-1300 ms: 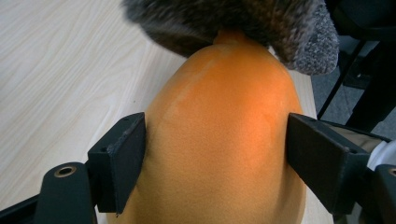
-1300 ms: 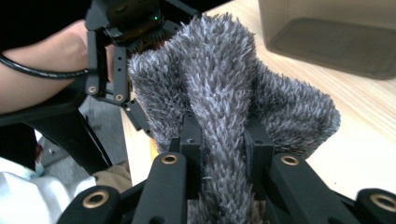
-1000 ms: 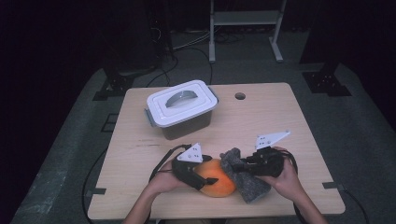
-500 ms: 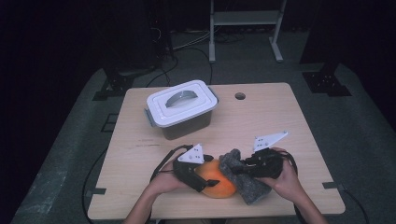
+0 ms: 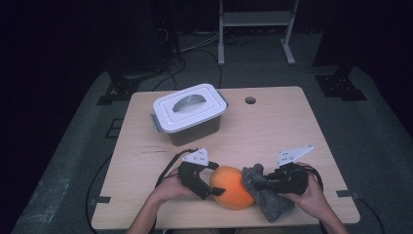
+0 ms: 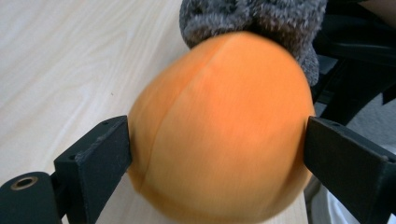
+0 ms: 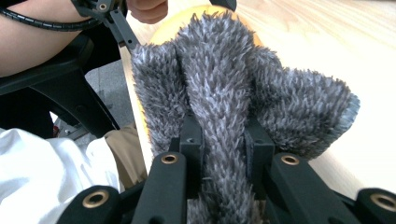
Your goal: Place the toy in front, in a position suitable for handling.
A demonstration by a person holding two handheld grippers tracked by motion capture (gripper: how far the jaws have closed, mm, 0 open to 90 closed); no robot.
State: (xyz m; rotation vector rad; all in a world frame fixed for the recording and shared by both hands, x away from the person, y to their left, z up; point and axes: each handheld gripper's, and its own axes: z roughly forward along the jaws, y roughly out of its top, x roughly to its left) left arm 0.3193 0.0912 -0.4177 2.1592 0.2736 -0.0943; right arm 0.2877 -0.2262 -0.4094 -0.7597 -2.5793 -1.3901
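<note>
High view: round, smooth orange ball sits at the near edge of the pale wooden surface, left gripper at its one side, right gripper pressing a shaggy grey cloth to the other; lidded white box well behind. Left gripper view: jaws have just been opening, now standing apart and flanking the ball's widest girth with pads barely clear; it looks light, slick and apt to roll, so best taken across the middle. Right gripper view: jaws clamped on a fold of the soft, limp cloth, best pinched at a bunched fold.
</note>
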